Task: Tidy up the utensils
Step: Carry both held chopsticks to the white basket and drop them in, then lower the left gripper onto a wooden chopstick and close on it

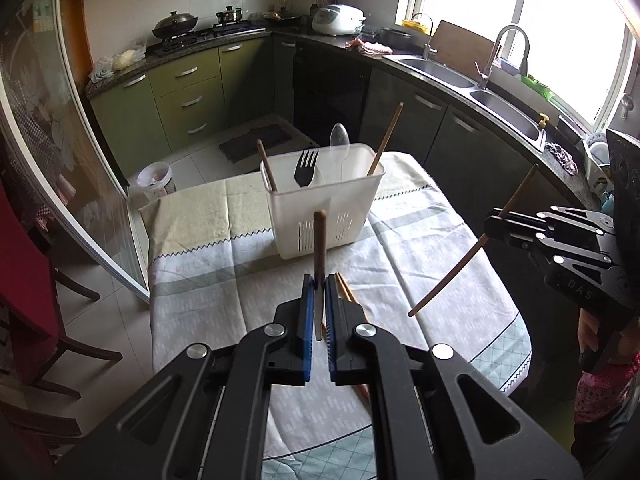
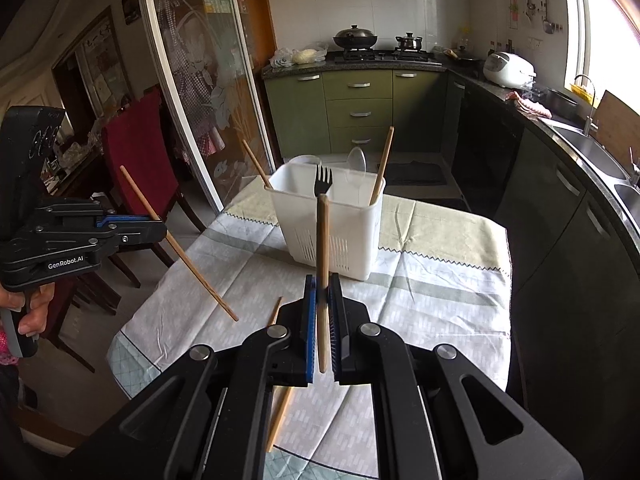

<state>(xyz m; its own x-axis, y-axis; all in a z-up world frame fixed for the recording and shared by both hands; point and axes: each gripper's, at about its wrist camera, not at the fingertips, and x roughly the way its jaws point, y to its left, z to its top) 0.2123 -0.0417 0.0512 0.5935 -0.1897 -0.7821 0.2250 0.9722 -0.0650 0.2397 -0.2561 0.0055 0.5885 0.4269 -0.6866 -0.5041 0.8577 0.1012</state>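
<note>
the left tongs point(image 1: 319, 280) are clamped on a single brown chopstick point(image 1: 319, 240), which stands nearly upright between the blue pads, its top end in line with the front wall of the white utensil caddy point(image 1: 320, 208). the right tongs point(image 2: 322, 280) are likewise closed on a second chopstick point(image 2: 322, 248), held nearly upright in their own view and seen slanting across the air from the left wrist view. both chopsticks are lifted clear of the tabletop point(image 1: 224, 280), which is covered with a pale checked cloth. the caddy stands on the far half of that cloth, near its middle, and holds a black fork point(image 1: 306, 168) and a clear plastic spoon point(image 1: 340, 140) upright in the centre, one chopstick leaning at its left end point(image 1: 266, 164) and another leaning at its right end point(image 1: 386, 140). more chopsticks point(image 1: 346, 292) lie on the cloth just under the left tongs, partly hidden by them. a hand point(image 2: 34, 312) grips the handle of the left tool at the edge of the right wrist view.
</note>
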